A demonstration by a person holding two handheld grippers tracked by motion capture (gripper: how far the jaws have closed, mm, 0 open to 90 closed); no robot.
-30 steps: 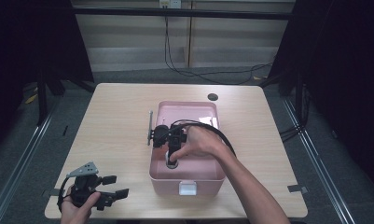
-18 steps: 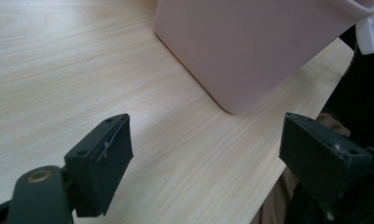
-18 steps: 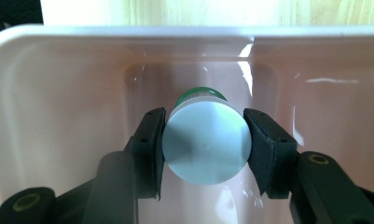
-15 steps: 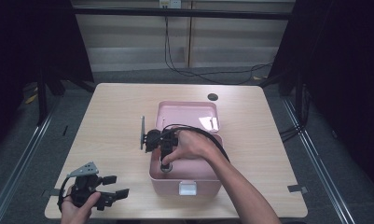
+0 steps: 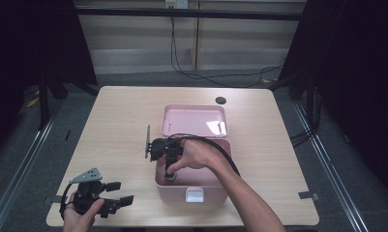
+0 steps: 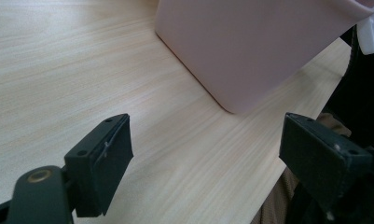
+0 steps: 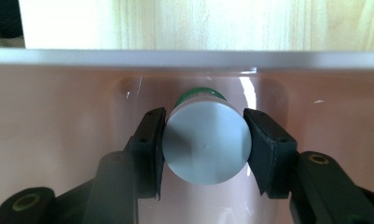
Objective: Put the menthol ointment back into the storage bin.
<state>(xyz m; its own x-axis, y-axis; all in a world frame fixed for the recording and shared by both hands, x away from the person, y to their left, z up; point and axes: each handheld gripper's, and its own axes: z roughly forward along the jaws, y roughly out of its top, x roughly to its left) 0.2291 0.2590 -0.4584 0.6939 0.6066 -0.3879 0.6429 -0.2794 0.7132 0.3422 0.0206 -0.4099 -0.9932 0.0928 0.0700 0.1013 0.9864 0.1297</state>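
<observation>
High view, nearest edge first: the left gripper [image 5: 115, 199] rests in the person's hand at the table's [image 5: 119, 121] front left corner, its 2 jaws spread wide with nothing between them; the left gripper view confirms this, showing bare wood between the pads and the pink box's [image 6: 250, 46] outer wall just beyond. Farther in, the right hand [image 5: 199, 155] reaches over the pink box [image 5: 216, 181] and points the right gripper [image 5: 170, 175] down into its front left corner; the hinged lid [image 5: 194, 121] lies open behind.

Right gripper view shows both pads pressed on the sides of a grey-capped cylinder [image 7: 205, 140], seemingly a small bottle with a green band, lying close against the box's inner wall [image 7: 58, 121]. The grip sits near the cap end, so the round body could pivot or slide out if lifted quickly; the near wall and rim [image 7: 184, 57] also crowd the jaws, and a snag there could knock the bottle loose or drag the light box across the table.
</observation>
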